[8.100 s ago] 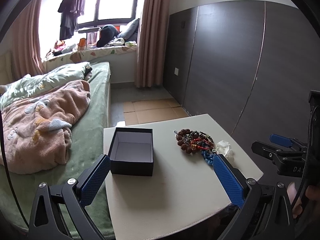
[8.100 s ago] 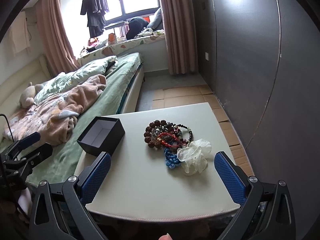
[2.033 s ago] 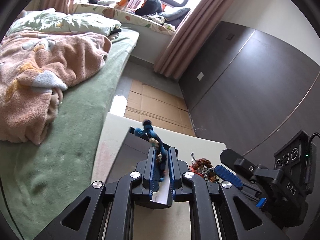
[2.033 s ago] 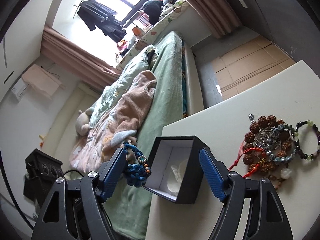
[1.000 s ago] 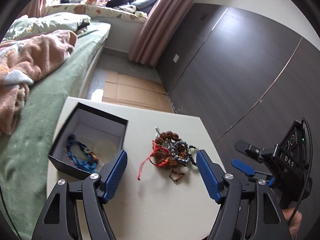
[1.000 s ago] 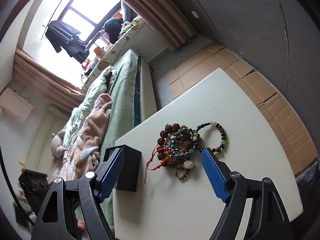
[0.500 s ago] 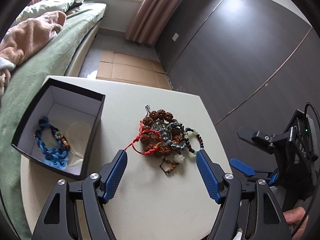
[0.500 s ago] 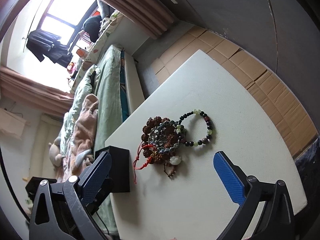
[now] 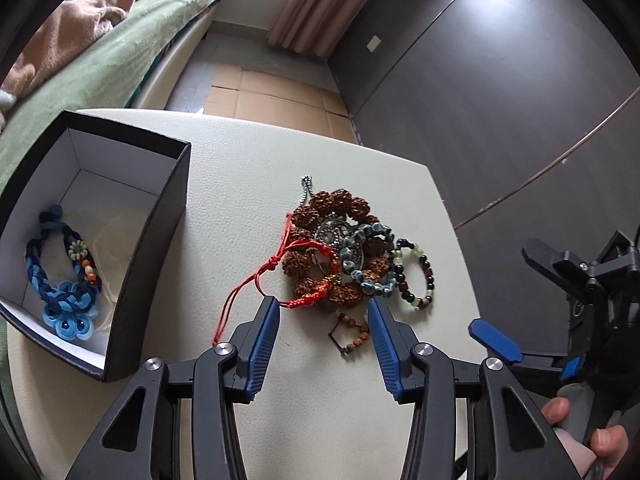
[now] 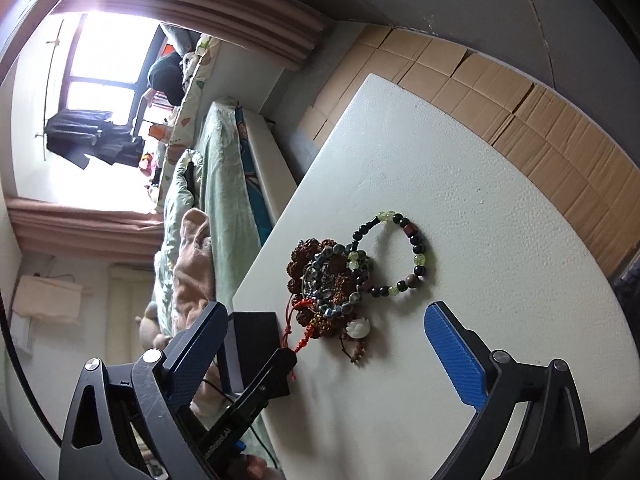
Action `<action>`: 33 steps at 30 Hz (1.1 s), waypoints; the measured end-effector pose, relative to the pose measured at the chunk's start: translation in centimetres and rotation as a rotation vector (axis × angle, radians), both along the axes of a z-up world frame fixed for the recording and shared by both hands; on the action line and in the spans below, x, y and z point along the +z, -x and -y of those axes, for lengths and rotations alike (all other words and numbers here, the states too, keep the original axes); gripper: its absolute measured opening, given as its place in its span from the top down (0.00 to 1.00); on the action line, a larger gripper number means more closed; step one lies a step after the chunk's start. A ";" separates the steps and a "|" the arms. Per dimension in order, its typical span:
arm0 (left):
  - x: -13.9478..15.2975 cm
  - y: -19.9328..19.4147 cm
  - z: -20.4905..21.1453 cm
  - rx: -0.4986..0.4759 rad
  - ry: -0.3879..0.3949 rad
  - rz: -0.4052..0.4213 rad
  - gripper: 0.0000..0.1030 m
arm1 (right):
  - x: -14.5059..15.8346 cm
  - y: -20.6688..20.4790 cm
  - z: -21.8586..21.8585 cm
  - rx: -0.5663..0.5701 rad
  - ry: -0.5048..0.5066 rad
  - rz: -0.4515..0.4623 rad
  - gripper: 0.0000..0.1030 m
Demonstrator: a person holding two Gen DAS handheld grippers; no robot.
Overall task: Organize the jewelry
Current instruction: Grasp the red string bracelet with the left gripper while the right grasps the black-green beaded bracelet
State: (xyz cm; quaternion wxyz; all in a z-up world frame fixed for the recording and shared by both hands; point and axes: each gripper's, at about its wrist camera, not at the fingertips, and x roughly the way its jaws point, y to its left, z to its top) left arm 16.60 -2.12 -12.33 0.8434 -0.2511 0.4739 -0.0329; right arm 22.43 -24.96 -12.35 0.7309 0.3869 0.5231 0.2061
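The tangled jewelry pile lies mid-surface, right of the black box holding a blue bracelet; the left tongs are closing around its near edge, gripping nothing; the right tongs stand spread, empty.

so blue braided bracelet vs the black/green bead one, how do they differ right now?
The blue braided bracelet lies inside the black box; the black and green bead bracelet lies on the table. The blue one is woven cord with a flower knot, the other is strung round beads. The blue one lies alone, the beaded one at the pile's edge. Neither is gripped.
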 end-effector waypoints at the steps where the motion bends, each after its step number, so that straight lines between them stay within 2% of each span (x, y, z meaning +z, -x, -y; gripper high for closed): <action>1: -0.2 -0.2 0.0 0.003 -0.003 -0.012 0.54 | 0.0 0.0 -0.1 0.000 0.002 0.001 0.03; 6: -1.2 -0.9 0.0 0.001 0.021 -0.064 0.54 | -0.6 -0.3 -0.1 -0.006 -0.015 -0.023 0.04; 8: -1.2 -1.0 -0.1 -0.002 0.026 -0.068 0.54 | -1.0 -0.4 0.1 -0.007 -0.030 -0.040 0.09; 9: -1.2 -1.0 -0.2 -0.002 0.030 -0.069 0.53 | -1.2 -0.5 0.1 -0.007 -0.035 -0.051 0.14; 13: -1.3 -1.6 -0.6 0.027 0.008 -0.064 0.53 | -1.8 -0.7 0.2 -0.010 -0.054 -0.074 0.15; 18: -1.3 -1.7 -1.5 0.082 0.007 -0.036 0.54 | -1.2 -1.1 -0.3 -0.001 0.000 -0.042 0.19; 19: -1.2 -1.7 -1.7 0.096 0.004 -0.023 0.58 | -1.2 -1.3 -0.5 0.005 0.020 -0.034 0.23; 21: -1.1 -1.8 -1.9 0.111 -0.020 -0.016 0.94 | -1.2 -1.7 -1.1 0.024 0.054 -0.026 0.30; 24: -1.4 -1.8 -2.4 0.120 -0.009 -0.014 0.99 | -1.5 -2.4 -2.0 0.055 0.093 -0.018 0.41; 28: -0.8 -1.5 -2.7 0.118 0.005 0.014 0.99 | -2.0 -3.3 -3.0 0.093 0.149 -0.012 0.53; 33: 0.3 -1.2 -3.4 0.132 0.021 0.056 0.99 | -1.7 -3.7 -4.2 0.129 0.226 0.034 0.59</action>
